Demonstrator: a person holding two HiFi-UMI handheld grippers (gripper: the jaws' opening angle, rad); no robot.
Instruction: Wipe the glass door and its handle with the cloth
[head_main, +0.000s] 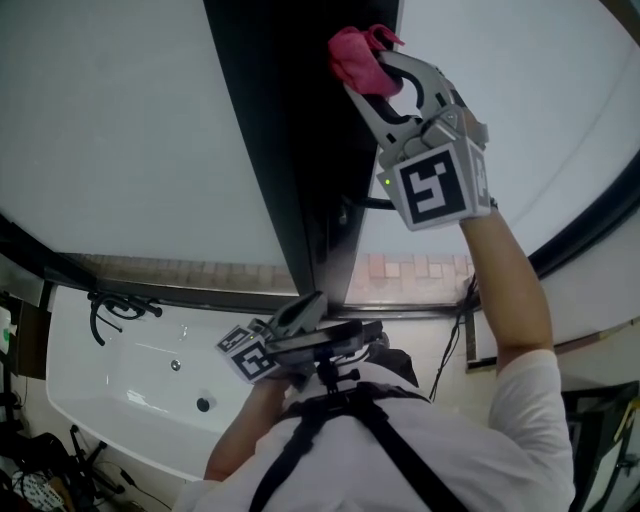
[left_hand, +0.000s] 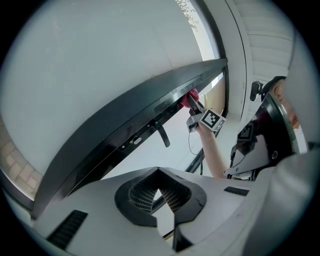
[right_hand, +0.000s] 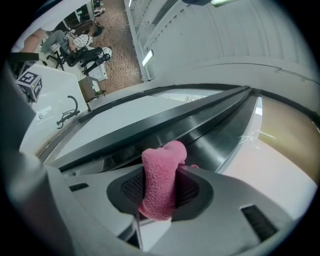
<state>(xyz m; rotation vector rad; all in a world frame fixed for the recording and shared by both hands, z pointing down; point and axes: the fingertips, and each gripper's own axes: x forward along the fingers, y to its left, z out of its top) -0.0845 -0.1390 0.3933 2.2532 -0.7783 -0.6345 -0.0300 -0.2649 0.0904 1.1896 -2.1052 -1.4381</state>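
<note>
Head view: the right gripper (head_main: 368, 72) is raised against the dark door frame (head_main: 290, 150), its two fingers pinching the pink cloth (head_main: 355, 52). The cloth bunches out past the fingertips and presses on the frame's right edge, high up. The frosted glass door (head_main: 130, 130) spreads out to the left of the frame. A dark handle (head_main: 368, 204) juts from the frame's right side, below the cloth and apart from it. The left gripper (head_main: 305, 308) is held low at the foot of the frame, close to the person's chest, touching nothing

Left gripper view: this gripper's fingers are pressed together at their tips, with nothing between them. Beyond them the door frame arcs across the picture, the handle (left_hand: 162, 134) hanging off it. Further along the frame the cloth (left_hand: 191, 93) sits at the right gripper's tips, against the frame

Right gripper view: the cloth (right_hand: 161, 180) stands upright between the two ribbed pads (right_hand: 132, 187), clamped from both sides. Its rounded top pokes out beyond the fingertips toward the door frame (right_hand: 200, 125), and its lower end hangs down behind the pads
</note>
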